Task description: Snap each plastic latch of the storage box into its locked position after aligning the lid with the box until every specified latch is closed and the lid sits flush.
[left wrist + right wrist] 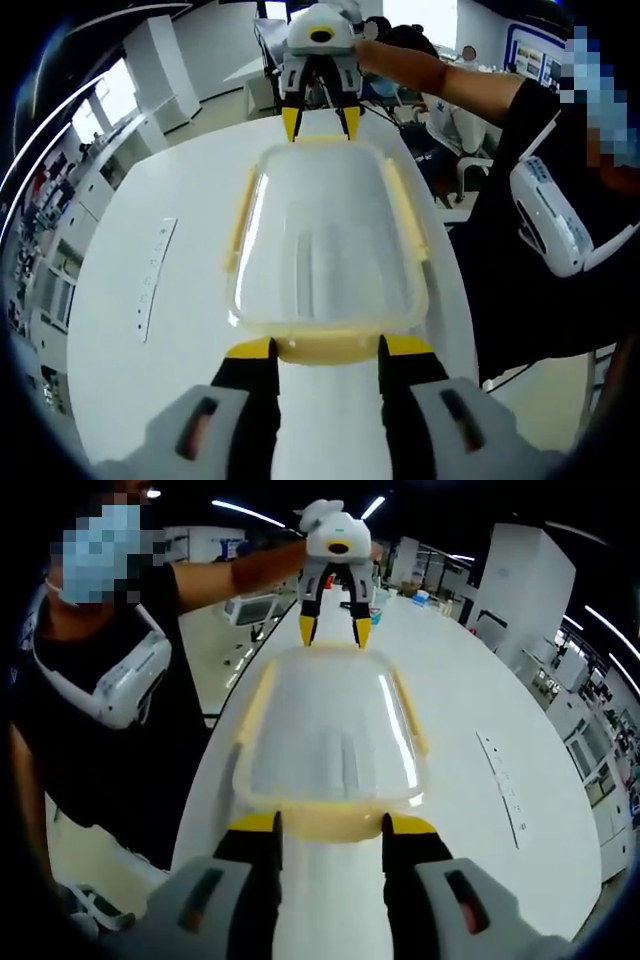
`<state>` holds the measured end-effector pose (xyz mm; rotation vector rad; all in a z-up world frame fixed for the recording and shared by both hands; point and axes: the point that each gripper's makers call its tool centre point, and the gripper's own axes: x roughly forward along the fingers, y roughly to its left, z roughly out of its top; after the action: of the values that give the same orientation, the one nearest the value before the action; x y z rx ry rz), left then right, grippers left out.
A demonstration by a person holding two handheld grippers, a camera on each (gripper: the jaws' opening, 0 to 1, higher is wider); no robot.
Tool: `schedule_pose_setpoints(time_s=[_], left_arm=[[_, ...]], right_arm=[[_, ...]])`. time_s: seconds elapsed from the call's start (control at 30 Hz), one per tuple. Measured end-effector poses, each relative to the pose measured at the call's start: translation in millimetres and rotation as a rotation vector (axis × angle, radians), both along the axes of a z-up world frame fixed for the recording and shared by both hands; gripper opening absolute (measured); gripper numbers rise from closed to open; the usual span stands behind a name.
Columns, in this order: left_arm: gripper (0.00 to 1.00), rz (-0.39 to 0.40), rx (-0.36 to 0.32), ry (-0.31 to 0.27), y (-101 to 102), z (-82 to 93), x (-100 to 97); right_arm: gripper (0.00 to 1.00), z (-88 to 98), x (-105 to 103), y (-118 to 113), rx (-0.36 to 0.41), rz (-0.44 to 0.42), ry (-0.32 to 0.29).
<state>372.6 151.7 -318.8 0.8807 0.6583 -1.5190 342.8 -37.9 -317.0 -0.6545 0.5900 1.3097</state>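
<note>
Clear plastic storage box [325, 245] with a yellow-edged lid [330, 160], lying on a white table [130, 330], long axis running straight from one gripper to the other. Set between both tools, one at each short end.

In the left gripper view: left gripper [327, 347] at the bottom, jaws spread about as wide as the near end latch [325, 349], yellow tips just beside its two corners, nothing clamped. Touching or a hair apart: cannot tell. Right gripper [320, 123] at the far short end, jaws parted, tips pointing down at the far rim, holding nothing. Long yellow side latches [240, 225] along both flanks, seemingly flared outward, so probably not yet snapped down.

In the right gripper view: same layout mirrored. Right gripper [330, 825] parted around its own near end latch [330, 823], left gripper [334, 630] poised over the opposite end. White strip with marks [503, 780] lying on the table off to one side, well apart from the box. Person's sleeve and body close along the table edge.

Judgement: lid seems seated and roughly square on the box; latching apparently at an early stage. Each end latch lies dead ahead of its own gripper, so each hand nearest to its own end. Next move likely a push or pinch on that end flap, along the box's long axis, with the opposite tool bracing against sliding. Side latches equally reachable afterwards from either hand.
</note>
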Motion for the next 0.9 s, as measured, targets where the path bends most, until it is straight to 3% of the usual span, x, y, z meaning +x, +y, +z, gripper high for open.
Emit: schedule_pose_setpoints(time_s=[0.27,0.9], left_arm=[[0.37,0.005,-0.025,0.005,0.9,-1.4,0.8],[0.37,0.012,-0.059,0.024,1.8,-20.4,-4.6]], right_arm=[[0.37,-2.4,-0.2,0.8,0.019,0.009,-0.003],[0.37,-33.2,-5.8,0.1,-0.015,-0.011,0.011]])
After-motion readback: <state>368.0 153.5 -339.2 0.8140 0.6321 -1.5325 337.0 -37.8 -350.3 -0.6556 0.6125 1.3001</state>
